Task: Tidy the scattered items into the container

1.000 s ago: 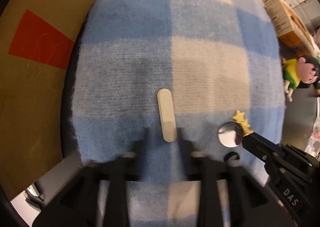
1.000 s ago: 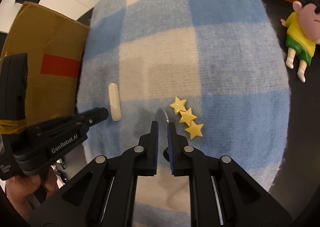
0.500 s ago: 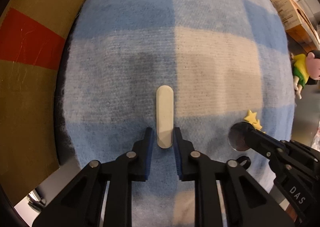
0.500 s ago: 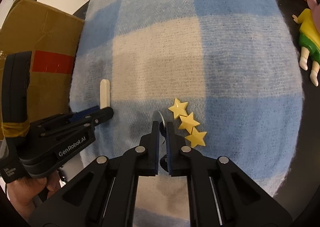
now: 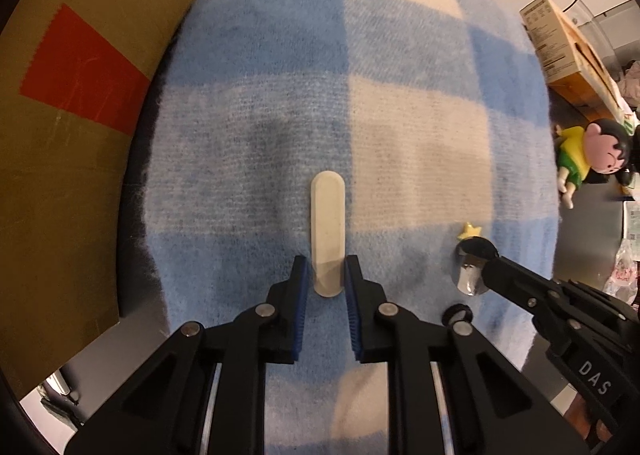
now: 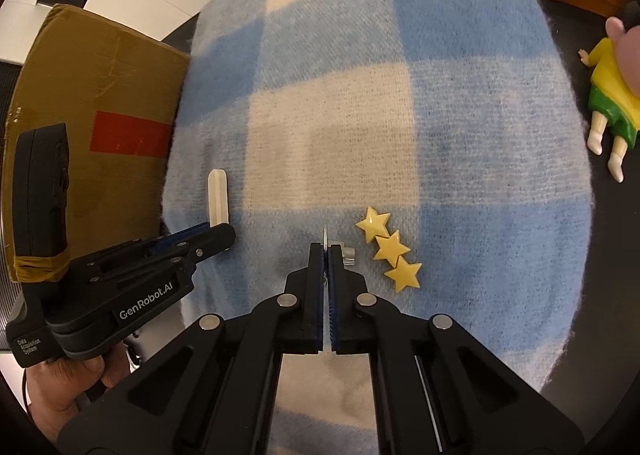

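The left gripper [image 5: 326,275] points down at a blue-and-cream checked blanket [image 5: 400,115]. Its blue-padded fingers [image 5: 301,287] stand narrow, one on each side of the near end of a pale, flat, round-ended clip [image 5: 328,223] that lies on the blanket and runs straight away from the fingers. Whether the pads already press on the clip cannot be told from the left wrist view.

The right gripper [image 6: 326,255] is tilted down at the same blanket, and its fingers [image 6: 316,267] are closed on the edge of a thin, shiny metal disc [image 6: 325,235], which stands on edge between the pads. A small silver stub [image 6: 349,254] sticks out just beside the right finger. In the left wrist view the disc [image 5: 470,273] shows as a round mirror-like piece at the tip of the right gripper [image 5: 486,269].

Just right of the right fingers lies a yellow piece shaped as three stars in a row [image 6: 390,249], flat on the blanket. To the left of the left fingers, off the blanket, stands a brown cardboard box [image 5: 60,175] with a red patch. Well to the right, on the dark worktop [image 6: 600,223], lies a toy figure [image 5: 580,159] in a yellow shirt and green shorts. A hand [image 6: 64,387] grips the handle of the left gripper.
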